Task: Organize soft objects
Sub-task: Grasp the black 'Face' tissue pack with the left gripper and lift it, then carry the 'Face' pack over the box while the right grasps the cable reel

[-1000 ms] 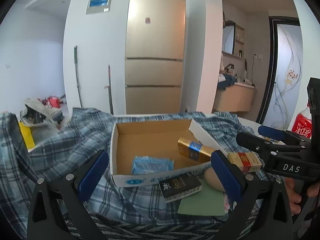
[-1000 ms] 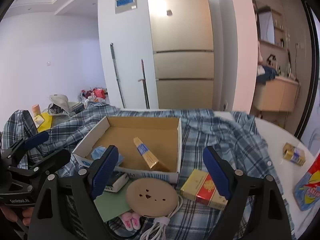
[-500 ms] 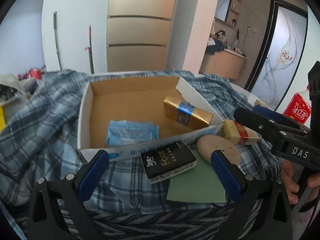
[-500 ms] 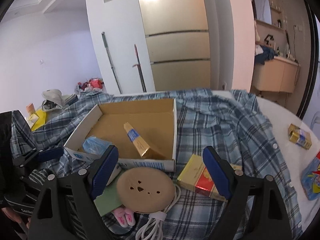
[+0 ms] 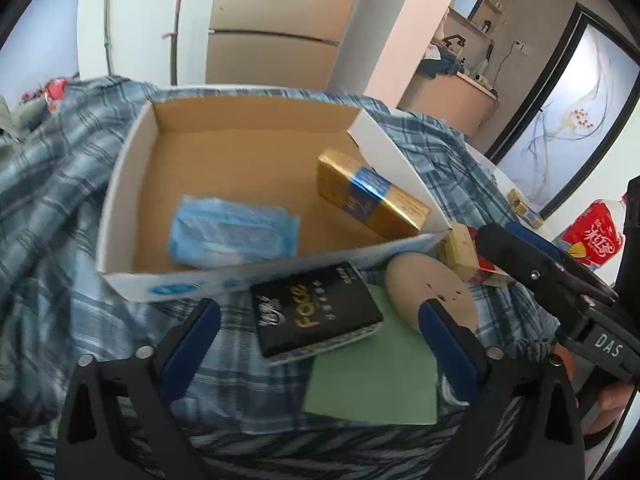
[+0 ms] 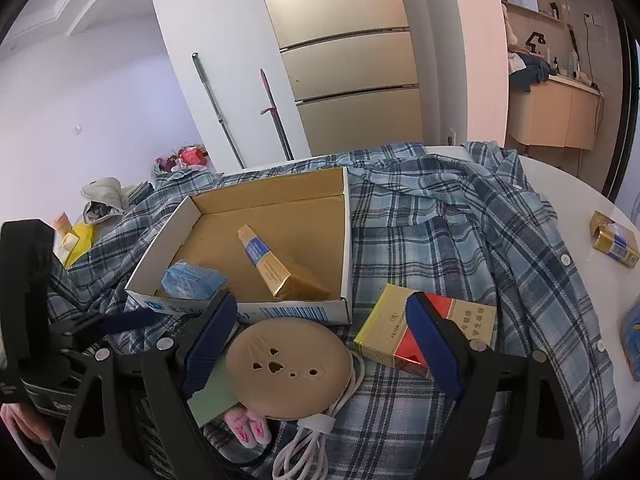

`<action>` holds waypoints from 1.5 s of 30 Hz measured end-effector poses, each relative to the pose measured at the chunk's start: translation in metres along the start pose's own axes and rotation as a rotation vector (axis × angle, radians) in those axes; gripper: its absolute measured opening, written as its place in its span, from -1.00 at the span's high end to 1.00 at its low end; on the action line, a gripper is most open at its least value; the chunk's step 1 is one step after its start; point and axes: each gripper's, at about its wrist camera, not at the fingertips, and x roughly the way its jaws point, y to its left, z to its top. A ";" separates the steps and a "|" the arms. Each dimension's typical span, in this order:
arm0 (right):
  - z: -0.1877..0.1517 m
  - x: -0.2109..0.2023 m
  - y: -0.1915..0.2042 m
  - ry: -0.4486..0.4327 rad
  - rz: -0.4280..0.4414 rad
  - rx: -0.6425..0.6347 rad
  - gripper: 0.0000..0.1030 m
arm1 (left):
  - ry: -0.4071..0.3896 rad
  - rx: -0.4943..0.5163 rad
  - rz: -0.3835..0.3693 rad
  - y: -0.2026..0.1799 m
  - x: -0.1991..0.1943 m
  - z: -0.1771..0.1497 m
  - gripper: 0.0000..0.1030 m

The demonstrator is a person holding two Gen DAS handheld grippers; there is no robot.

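Writing first: black pack (image 5: 316,316) is showing "face" in gold letters, right tongs (image 6: 320,344) are carrying "DAS" in white on the body as seen from the left camera, red-and-yellow box (image 6: 424,330) is reading "FILTER CIGA…" plus Chinese characters, red bag (image 5: 592,238) off to the right is showing white Chinese script.

Left tongs (image 5: 318,322) are pointing steeply down over the blue plaid shirt (image 6: 460,248), jaws standing wide apart and just narrowing a little, nothing clamped; the black pack is lying between the blue pads (image 5: 192,334), untouched. It is resting partly on a green sheet (image 5: 372,380), just in front of the cardboard box (image 5: 120,208).

Right tongs are also tilting down, jaws apart, gripping nothing. Tan disc (image 6: 288,366) is sitting between their pads, white cable (image 6: 316,432) looped under it, pink item (image 6: 246,428) poking out below. Red-and-yellow box is lying partly behind the right pad.

Inside the cardboard box, beyond both tongs: blue soft pack (image 5: 234,232) on the left, gold-and-blue carton (image 5: 370,196) leaning on the right wall. A finger is showing at the lower left of the right camera.
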 end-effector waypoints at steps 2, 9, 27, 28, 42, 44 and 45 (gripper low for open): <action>0.000 0.001 0.000 0.004 -0.002 -0.003 -0.66 | 0.003 0.009 0.012 -0.002 0.003 -0.002 -0.87; 0.001 0.002 -0.007 0.014 0.017 0.029 -0.66 | 0.028 -0.024 0.003 0.003 0.010 -0.002 -0.40; -0.008 0.024 0.005 0.177 0.190 0.025 -0.66 | -0.370 0.142 0.097 -0.010 -0.072 -0.027 -0.34; -0.009 0.027 0.006 0.187 0.184 0.023 -0.66 | -0.382 0.150 0.106 -0.011 -0.073 -0.027 -0.35; -0.019 0.053 0.006 0.300 0.165 0.037 -0.66 | -0.400 0.163 0.119 -0.011 -0.075 -0.029 -0.35; -0.019 0.055 0.009 0.309 0.153 0.022 -0.66 | -0.406 0.166 0.122 -0.013 -0.076 -0.030 -0.35; -0.020 0.056 0.011 0.309 0.145 0.013 -0.66 | -0.408 0.167 0.123 -0.013 -0.076 -0.030 -0.35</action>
